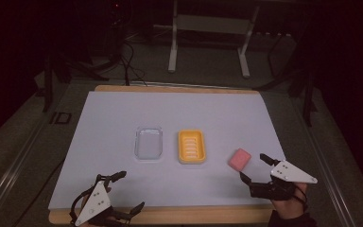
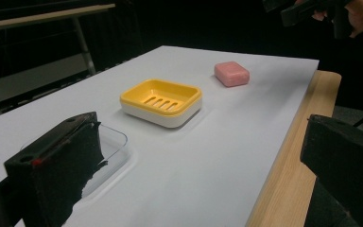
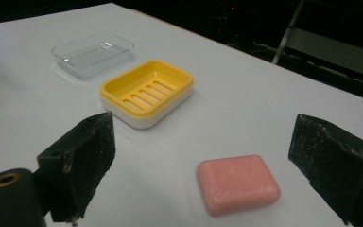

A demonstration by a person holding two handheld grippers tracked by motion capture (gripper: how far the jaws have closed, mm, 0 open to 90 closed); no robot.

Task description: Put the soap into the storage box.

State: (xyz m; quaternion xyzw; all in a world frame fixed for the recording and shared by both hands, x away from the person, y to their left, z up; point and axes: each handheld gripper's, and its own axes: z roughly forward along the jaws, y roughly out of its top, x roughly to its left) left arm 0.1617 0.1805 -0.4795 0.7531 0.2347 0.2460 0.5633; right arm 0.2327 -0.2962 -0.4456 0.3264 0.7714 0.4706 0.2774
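Just right of the yellow slotted plastic soap dish (image 3: 145, 91) lies the pink rectangular soap bar (image 3: 237, 184), flat on the white sheet. Right gripper (image 3: 203, 165) jaws wide, bar btwn them, untouched; we centre, lower, then close. Left gripper (image 1: 125, 191) wide, empty.

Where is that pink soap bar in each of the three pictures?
High view: pink soap bar at right, beside the yellow soap dish.
Left gripper view: upper middle, beyond the dish.
Right gripper view: bottom centre, between the open jaws.
Shared landmark: the yellow dish.
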